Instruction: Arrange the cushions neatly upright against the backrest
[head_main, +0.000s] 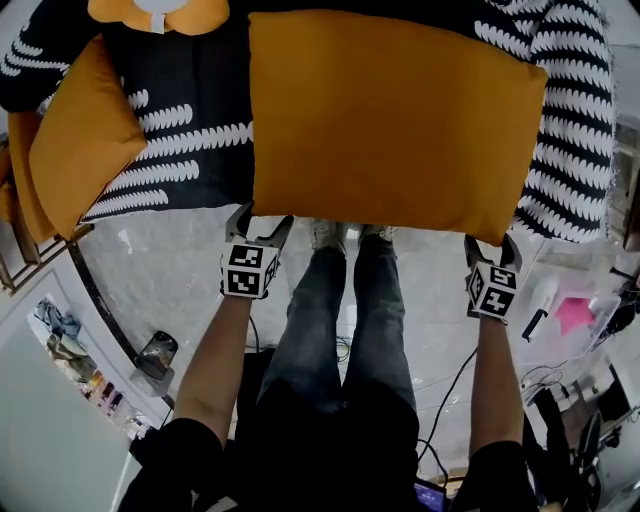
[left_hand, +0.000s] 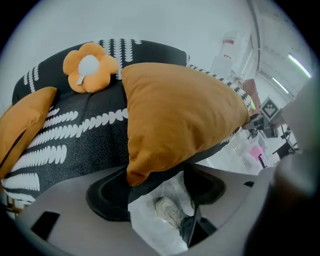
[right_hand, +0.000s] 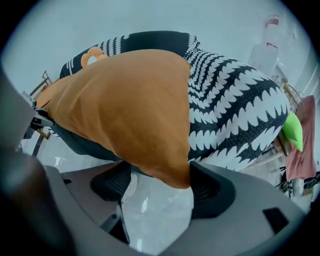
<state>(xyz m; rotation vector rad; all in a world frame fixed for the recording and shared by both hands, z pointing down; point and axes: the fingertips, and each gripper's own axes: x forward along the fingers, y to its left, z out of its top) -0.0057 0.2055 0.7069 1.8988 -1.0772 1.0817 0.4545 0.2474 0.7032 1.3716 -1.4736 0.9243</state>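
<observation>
A large orange cushion (head_main: 390, 120) (left_hand: 180, 110) (right_hand: 125, 105) lies flat on the black-and-white patterned sofa (head_main: 190, 130), its near edge overhanging the seat front. My left gripper (head_main: 260, 225) (left_hand: 157, 192) is at its near left corner; the corner rests against one pad while the other pad stands apart, so the jaws are open. My right gripper (head_main: 490, 248) (right_hand: 160, 187) is at the near right corner, also open, with the corner tip against one pad. A smaller orange cushion (head_main: 80, 140) (left_hand: 22, 125) leans at the sofa's left end. An orange flower plush (head_main: 155, 12) (left_hand: 90, 67) sits against the backrest.
The person's legs and shoes (head_main: 340, 300) stand on the pale glossy floor in front of the sofa. A wooden frame (head_main: 20, 250) is at the left. Cables and a pink item (head_main: 575, 312) lie on the right. Something green (right_hand: 292, 132) sits beyond the sofa's right end.
</observation>
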